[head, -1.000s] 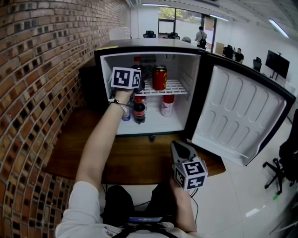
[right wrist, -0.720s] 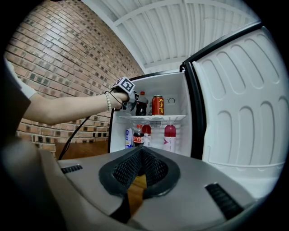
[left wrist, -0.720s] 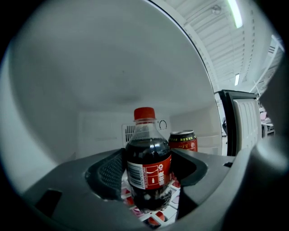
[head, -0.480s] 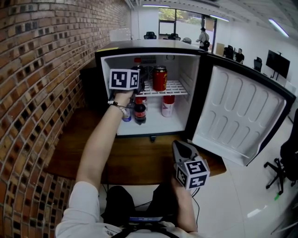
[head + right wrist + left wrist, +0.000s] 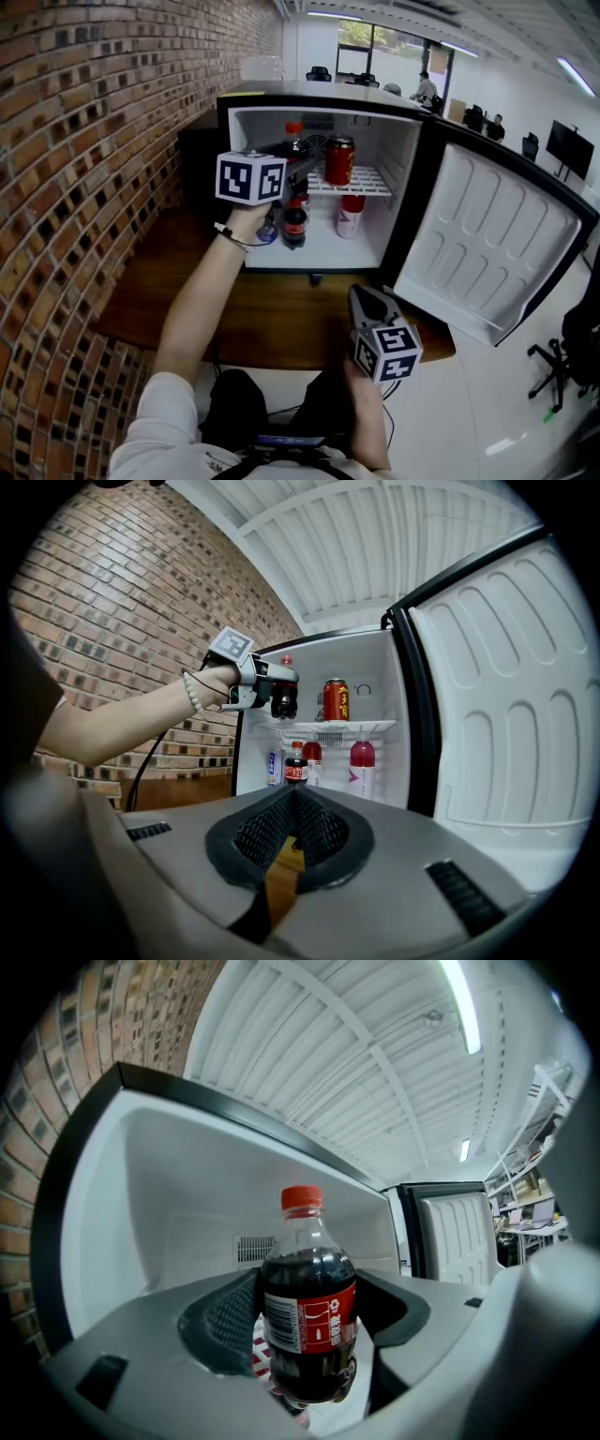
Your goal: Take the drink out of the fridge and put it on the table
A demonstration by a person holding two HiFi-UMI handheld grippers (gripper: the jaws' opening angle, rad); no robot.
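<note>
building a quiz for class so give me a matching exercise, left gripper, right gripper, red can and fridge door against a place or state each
1 left gripper
2 right gripper
3 red can
4 fridge door

a swung open
b shut on nothing
c on the wire shelf
d shut on a cola bottle

Pairs: 1-d, 2-b, 3-c, 4-a

**Around the open fridge**

The fridge (image 5: pixel 319 94) stands at the back of the table (image 5: pixel 272 323); a brick wall (image 5: pixel 84 141) runs along the fridge's left; its door (image 5: pixel 497 244) hangs open to its right. Inside the fridge, a can (image 5: pixel 339 160) stands on the shelf (image 5: pixel 370 183); beneath the shelf stand a second bottle (image 5: pixel 294 225) and, to its right, a third bottle (image 5: pixel 350 217). At the fridge's mouth, left of the can, a bottle (image 5: pixel 307 1288) sits between the left gripper's (image 5: pixel 292 161) jaws; the right gripper (image 5: pixel 364 298) is before the fridge, over the table's front edge.
</note>
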